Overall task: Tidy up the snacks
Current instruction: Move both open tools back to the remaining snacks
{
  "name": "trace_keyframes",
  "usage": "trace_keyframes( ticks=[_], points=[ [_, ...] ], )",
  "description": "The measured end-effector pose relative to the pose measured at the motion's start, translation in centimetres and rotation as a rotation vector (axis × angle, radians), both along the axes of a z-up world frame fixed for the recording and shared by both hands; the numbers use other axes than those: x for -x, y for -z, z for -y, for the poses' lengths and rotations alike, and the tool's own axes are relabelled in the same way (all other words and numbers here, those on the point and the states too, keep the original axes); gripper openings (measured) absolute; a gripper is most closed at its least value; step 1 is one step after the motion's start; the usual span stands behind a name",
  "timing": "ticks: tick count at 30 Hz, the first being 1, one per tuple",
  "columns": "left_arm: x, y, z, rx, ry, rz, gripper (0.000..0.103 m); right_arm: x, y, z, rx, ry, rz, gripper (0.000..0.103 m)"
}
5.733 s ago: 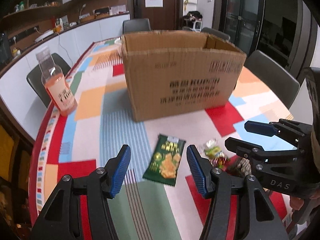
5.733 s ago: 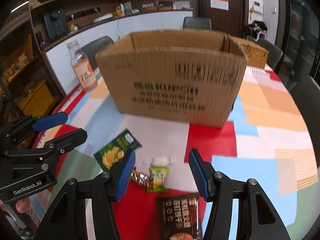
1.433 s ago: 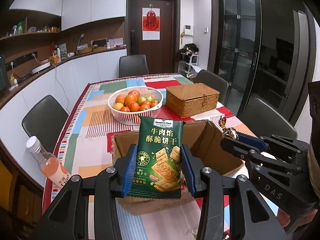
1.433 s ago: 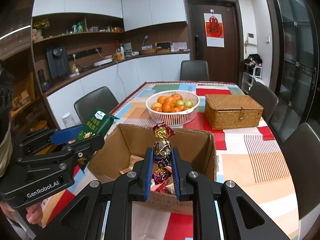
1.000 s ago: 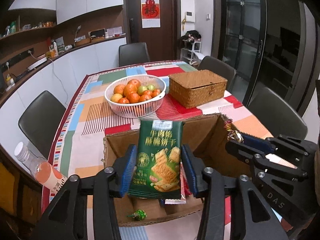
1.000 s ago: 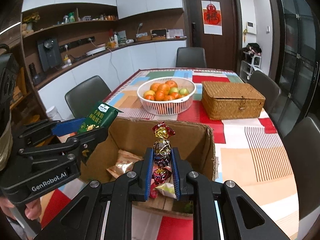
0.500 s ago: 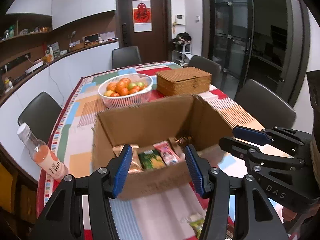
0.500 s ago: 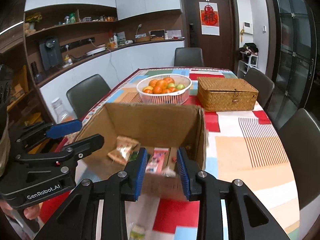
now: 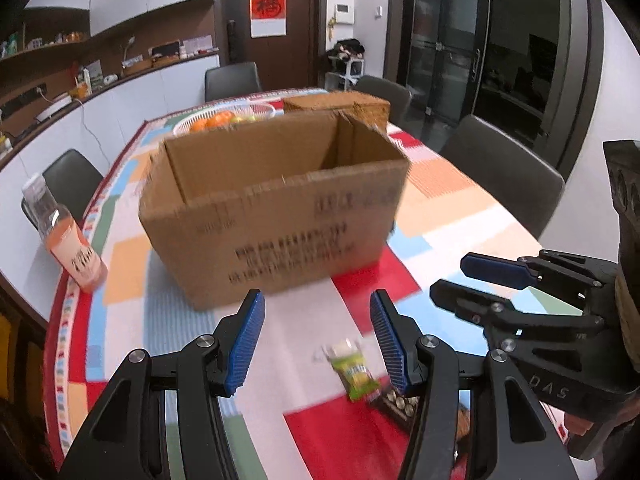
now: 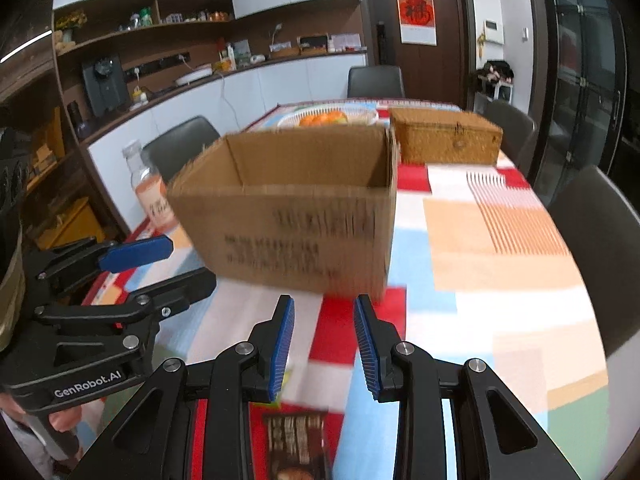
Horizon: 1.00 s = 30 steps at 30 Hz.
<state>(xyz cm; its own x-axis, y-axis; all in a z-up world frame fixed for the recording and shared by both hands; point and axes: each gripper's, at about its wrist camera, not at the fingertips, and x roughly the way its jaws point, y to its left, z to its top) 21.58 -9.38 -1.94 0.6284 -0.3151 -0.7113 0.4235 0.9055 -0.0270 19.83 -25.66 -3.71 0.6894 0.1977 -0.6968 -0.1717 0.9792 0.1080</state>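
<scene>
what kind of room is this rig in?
Most likely a home dining room with a kitchen counter: a long table with dark chairs around it, a fruit basket, and a counter under shelves and cabinets.

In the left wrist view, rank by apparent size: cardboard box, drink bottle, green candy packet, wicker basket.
1. cardboard box
2. drink bottle
3. wicker basket, mostly hidden behind the box and farther away, so unsure
4. green candy packet

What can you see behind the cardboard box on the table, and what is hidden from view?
Behind the cardboard box stand a white basket of oranges and a wicker box. The cardboard box covers the basket's lower part, and its own contents are hidden.
</scene>
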Motion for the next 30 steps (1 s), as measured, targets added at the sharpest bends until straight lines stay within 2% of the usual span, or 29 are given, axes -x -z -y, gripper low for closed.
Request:
trace_keyframes(
  ticks=[1, 5, 8, 12, 15, 24, 30],
  points=[
    [0.3, 0.3, 0.0, -0.004, 0.007, -0.005, 0.054, 0.5, 0.5, -0.1, -0.001, 0.0, -0.013, 0.04],
    [1.9, 1.8, -0.4, -0.017, 0.015, -0.041, 0.054, 2.0, 2.1, -0.5, 0.002, -0.013, -0.067, 0.041],
    [3.1, 2.9, -0.6, -0.028, 0.01, -0.059, 0.054, 2.9, 3.3, -0.9, 0.005, -0.02, -0.109, 0.049],
    [4.0, 4.0, -1.3, -0.033, 0.008, -0.089, 0.054, 3.9, 5.0, -1.6, 0.012, -0.036, -0.168, 0.051],
    [4.4, 4.8, -1.7, -0.039, 0.004, -0.105, 0.054, 4.6, 6.1, -2.2, 0.029, -0.056, -0.207, 0.056],
    [5.0, 7.1, -2.3, -0.049, -0.009, -0.165, 0.054, 5.5, 8.9, -3.1, 0.079, -0.062, -0.286, 0.056],
    [4.8, 7.9, -2.5, -0.044, -0.017, -0.191, 0.054, 5.3, 9.5, -3.4, 0.157, -0.043, -0.281, 0.056]
  ],
)
